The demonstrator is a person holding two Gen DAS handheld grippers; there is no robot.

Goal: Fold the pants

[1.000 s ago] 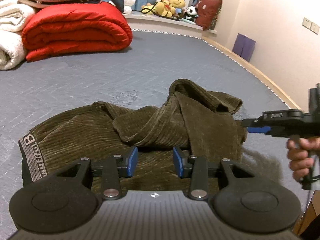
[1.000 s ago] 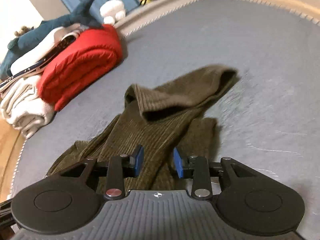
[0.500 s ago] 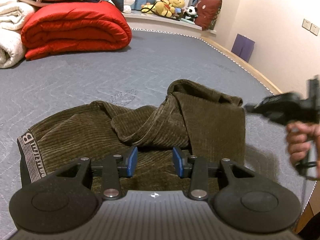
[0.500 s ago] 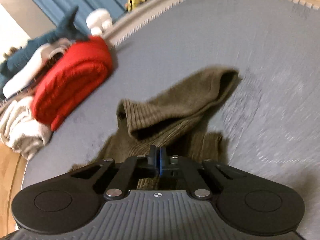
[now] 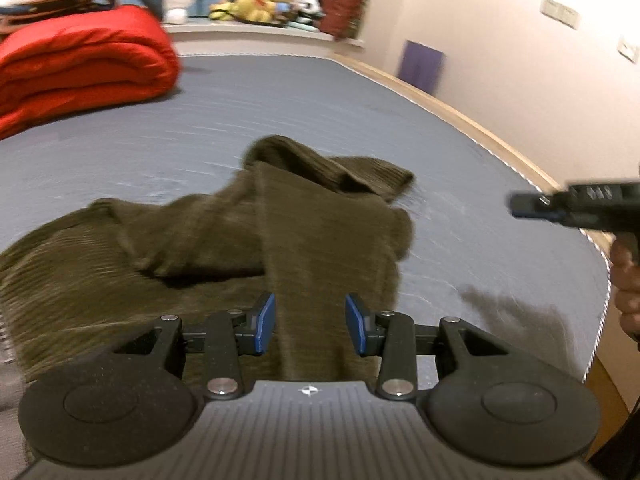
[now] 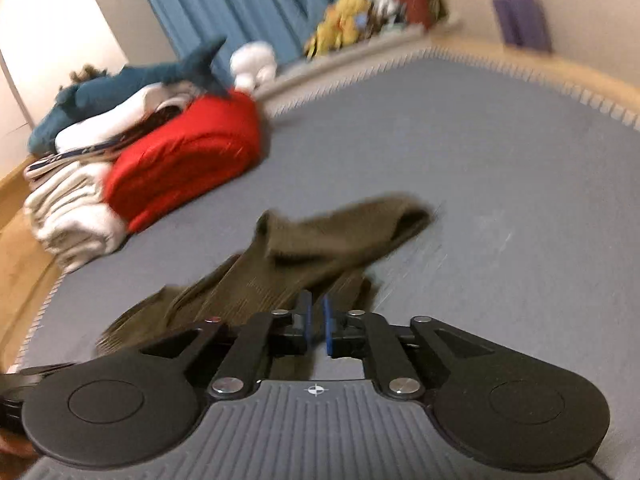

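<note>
Pants [image 5: 208, 248] olive-brown corduroy, crumpled in a heap on the grey mattress [image 5: 280, 120], filling the lower-left and centre of the left wrist view; one leg runs up from between the gripper fingers to a folded-over cuff around frame centre. In the right wrist view the same pants [image 6: 288, 268] sit centre-bottom, leg stretching toward centre-right, cuff end flopped open

Left gripper [image 5: 310, 324]: jaws partly open, blue pads clear of each other with a strip of pant leg visible in the gap beyond them. Pads not pressing the cloth as far as I can see, nothing gripped

Right gripper [image 6: 316, 326]: jaws nearly together, only a narrow slit between the blue pads. They have just been opening again from fully closed. Pants lie just behind the tips, but I see no fabric pinched in the slit, so it looks empty. From the left wrist view the right gripper [image 5: 532, 204] shows at the right edge, mid-height, over the mattress edge and apart from the pants, with the person's hand [image 5: 628, 280] below it on the handle

Background: red folded duvet [image 5: 80, 68] upper left, white towels [image 6: 72, 216] stacked beside it at left in the right view, blue shark plush [image 6: 132, 84] on top of that pile, more plush toys [image 5: 268, 0] on the ledge at top centre. Both frames motion-blurred
</note>
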